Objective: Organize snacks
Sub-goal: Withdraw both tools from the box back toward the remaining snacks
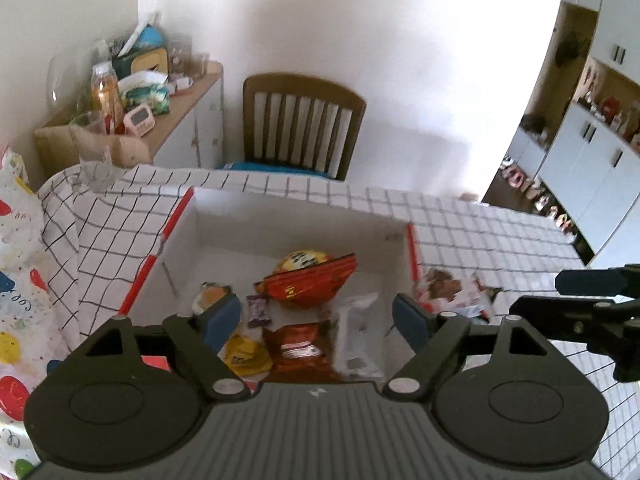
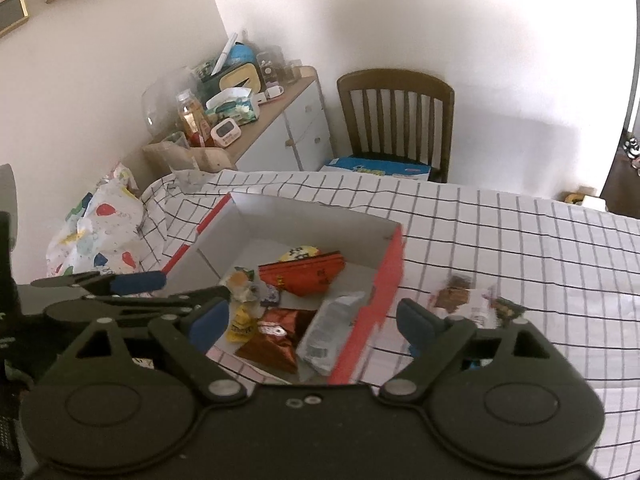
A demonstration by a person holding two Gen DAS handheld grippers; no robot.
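A shallow box [image 1: 288, 212] [image 2: 316, 220], white inside and red outside, sits on the checked tablecloth. Inside lie a red packet [image 1: 310, 286] [image 2: 302, 276], a brown foil packet [image 1: 300, 346] [image 2: 276, 338], a silvery packet [image 1: 356, 334] [image 2: 328, 330], a yellow packet [image 1: 245, 355] [image 2: 241, 326] and other small snacks. A brown-and-white wrapper [image 1: 456, 298] [image 2: 466, 302] lies on the cloth right of the box. My left gripper [image 1: 318, 316] hovers open above the box's near side, holding nothing. My right gripper [image 2: 314, 322] is open over the box's right wall, also holding nothing.
A wooden chair [image 1: 300, 120] [image 2: 396, 120] stands behind the table. A cluttered low cabinet [image 1: 192, 108] [image 2: 288, 120] is at the back left. A balloon-print bag [image 1: 16, 280] [image 2: 100, 236] and a clear glass [image 1: 94, 152] sit left of the box.
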